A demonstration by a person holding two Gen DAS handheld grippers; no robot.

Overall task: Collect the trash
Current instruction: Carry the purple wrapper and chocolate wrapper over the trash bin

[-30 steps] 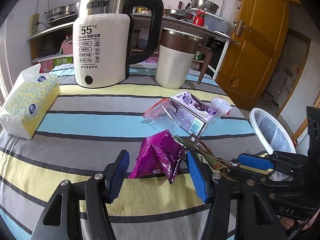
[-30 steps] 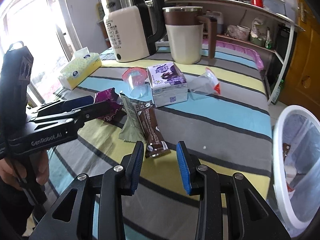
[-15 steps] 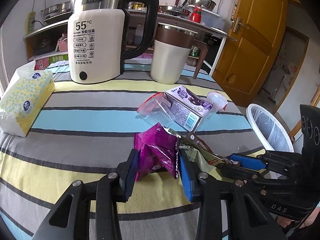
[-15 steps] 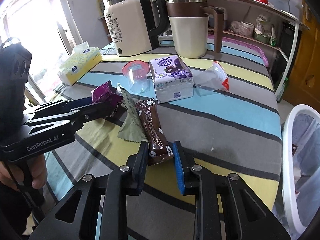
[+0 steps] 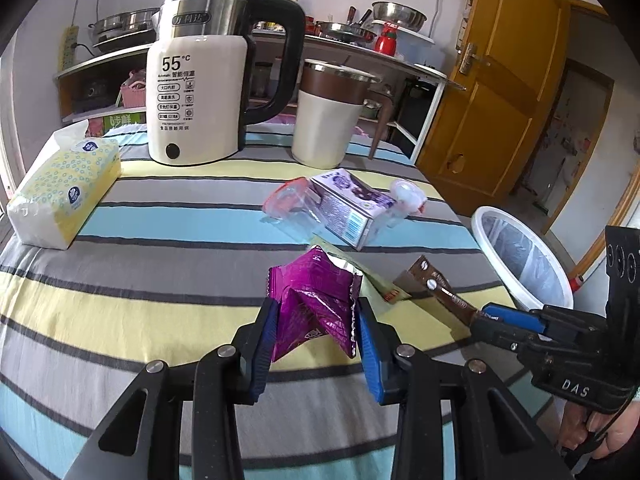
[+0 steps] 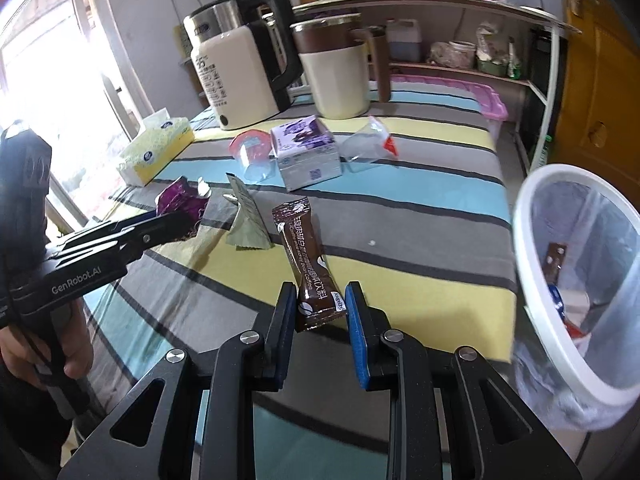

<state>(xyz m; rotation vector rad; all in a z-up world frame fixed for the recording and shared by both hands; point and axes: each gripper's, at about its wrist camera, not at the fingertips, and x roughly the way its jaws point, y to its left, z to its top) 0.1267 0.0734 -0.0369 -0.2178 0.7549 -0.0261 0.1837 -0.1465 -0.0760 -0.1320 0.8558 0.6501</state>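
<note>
My left gripper (image 5: 316, 320) is shut on a crumpled purple wrapper (image 5: 316, 304), held just above the striped tablecloth (image 5: 160, 280). The same purple wrapper (image 6: 178, 202) shows at the left in the right wrist view. My right gripper (image 6: 320, 306) is shut on the lower end of a brown coffee sachet (image 6: 306, 264), lifted off the cloth; this brown sachet (image 5: 436, 284) also appears at the right of the left wrist view. A green wrapper (image 6: 246, 220) lies on the cloth between them. The white bin (image 6: 576, 280) with a clear liner stands at the right, with some trash inside.
A purple milk carton (image 6: 306, 152) lies mid-table between a clear cup with a red rim (image 6: 252, 154) and a clear bag (image 6: 370, 144). A kettle (image 5: 196, 96), a mug (image 5: 328, 120) and a tissue pack (image 5: 64, 192) stand farther back. An orange door (image 5: 500, 92) is at the right.
Both grippers closed, the left on the purple wrapper and the right on the brown sachet. Both wrappers then came up off the cloth, and the right gripper shifted toward the bin.
</note>
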